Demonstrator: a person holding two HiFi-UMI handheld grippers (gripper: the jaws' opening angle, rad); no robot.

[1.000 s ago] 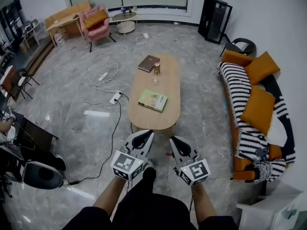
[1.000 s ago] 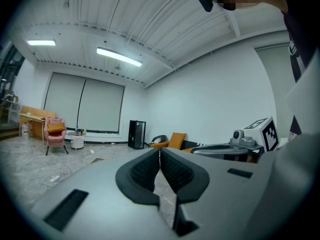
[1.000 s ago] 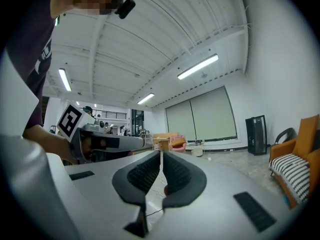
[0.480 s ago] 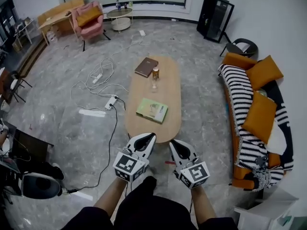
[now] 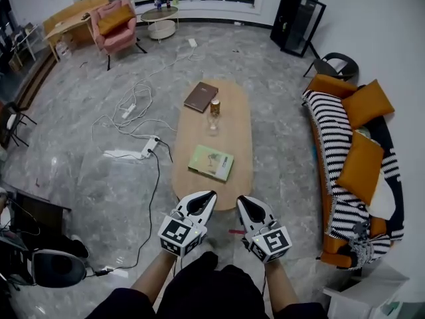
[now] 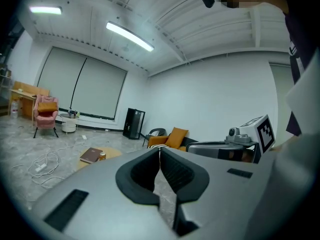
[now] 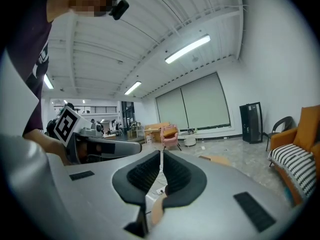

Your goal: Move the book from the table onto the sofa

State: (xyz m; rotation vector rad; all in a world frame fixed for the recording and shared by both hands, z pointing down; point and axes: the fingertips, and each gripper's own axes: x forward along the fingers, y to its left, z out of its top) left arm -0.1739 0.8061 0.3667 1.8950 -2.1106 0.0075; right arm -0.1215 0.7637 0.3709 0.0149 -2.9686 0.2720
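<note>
Table (image 5: 234, 121) closer, near end partly hidden

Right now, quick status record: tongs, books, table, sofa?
left tongs: shut, empty, at the table's near end
right tongs: shut, empty, beside the left tongs
table: oval, wooden
green book: flat on the table's near half
brown book: flat at the far left edge
can: upright, beside the brown book
glass: between the can and the green book
sofa: right of the table, striped cover, orange cushions, no book on it
</note>
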